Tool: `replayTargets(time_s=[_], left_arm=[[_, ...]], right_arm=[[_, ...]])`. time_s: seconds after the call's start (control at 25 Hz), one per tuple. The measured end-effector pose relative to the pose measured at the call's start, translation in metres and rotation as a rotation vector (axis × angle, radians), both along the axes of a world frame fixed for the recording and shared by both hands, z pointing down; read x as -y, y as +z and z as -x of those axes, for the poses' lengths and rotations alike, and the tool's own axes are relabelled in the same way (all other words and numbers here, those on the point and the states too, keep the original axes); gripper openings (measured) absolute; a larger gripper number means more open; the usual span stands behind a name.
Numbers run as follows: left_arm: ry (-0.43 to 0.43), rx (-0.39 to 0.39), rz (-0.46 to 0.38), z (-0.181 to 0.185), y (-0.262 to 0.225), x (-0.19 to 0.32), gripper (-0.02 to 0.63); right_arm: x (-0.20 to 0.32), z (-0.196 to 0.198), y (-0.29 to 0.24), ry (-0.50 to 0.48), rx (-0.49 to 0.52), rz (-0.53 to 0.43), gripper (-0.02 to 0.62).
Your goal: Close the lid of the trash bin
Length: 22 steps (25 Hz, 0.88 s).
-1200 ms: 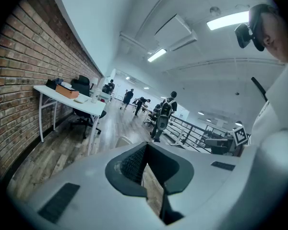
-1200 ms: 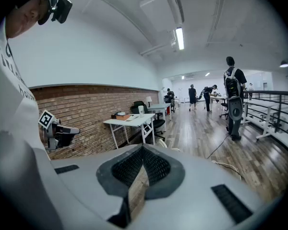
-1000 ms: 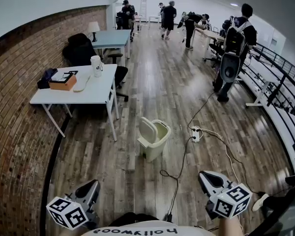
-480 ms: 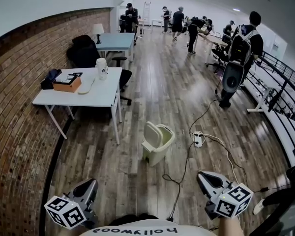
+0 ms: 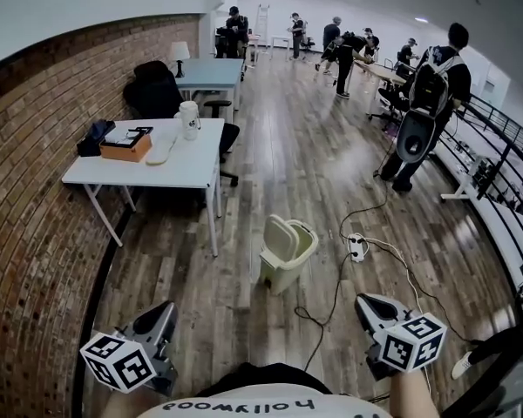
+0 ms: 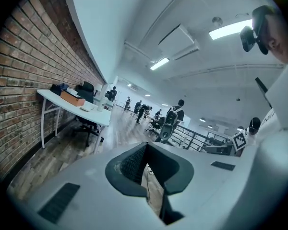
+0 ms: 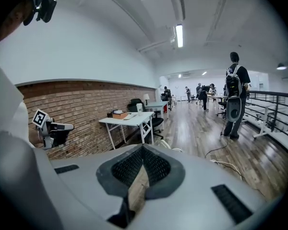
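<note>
Over the last second the trash bin (image 5: 285,266) has slid lower and a little to the right in the head view, and the white table (image 5: 181,165) has drifted with it, which reads as the person walking up on the bin rather than anything on the floor moving. The bin is still well ahead of both tools, so the approach is not finished and the lid (image 5: 279,237) has not been touched. It stands propped upright along the bin's left edge, leaving the mouth open. The left gripper (image 5: 166,310) and the right gripper (image 5: 363,303) remain low at the bottom of the frame. In its own view, each has its ribbed dark pads pressed together at the tips with nothing between them. The bin is a pale cream, smooth plastic tub with rounded corners and a slightly tapered body, and its lid is a flat panel with soft edges. It stands on glossy wood planks, with a thin black cable (image 5: 329,301) snaking just to its right towards a white power strip (image 5: 356,248).
</note>
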<state>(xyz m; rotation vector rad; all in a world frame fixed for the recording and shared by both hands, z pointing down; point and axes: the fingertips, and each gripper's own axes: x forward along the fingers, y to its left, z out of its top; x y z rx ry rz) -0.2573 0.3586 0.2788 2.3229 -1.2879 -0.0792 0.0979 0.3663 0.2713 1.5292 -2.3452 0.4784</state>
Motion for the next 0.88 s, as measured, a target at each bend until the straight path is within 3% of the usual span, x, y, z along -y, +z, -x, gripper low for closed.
replayTargets(time_s=[0.2, 0.56, 0.88], left_arm=[[-0.028, -0.045, -0.026, 0.000, -0.010, 0.027, 0.005], [0.035, -0.004, -0.011, -0.038, -0.001, 0.083, 0.005], [0.020, 0.025, 0.030, -0.062, 0.008, 0.142, 0.005]], right_arm=[[0.009, 0.010, 0.022, -0.020, 0.093, 0.070, 0.006], [0.078, 0.020, 0.039, -0.102, 0.044, 0.094, 0.008], [0.147, 0.000, 0.057, -0.109, 0.063, 0.138, 0.007]])
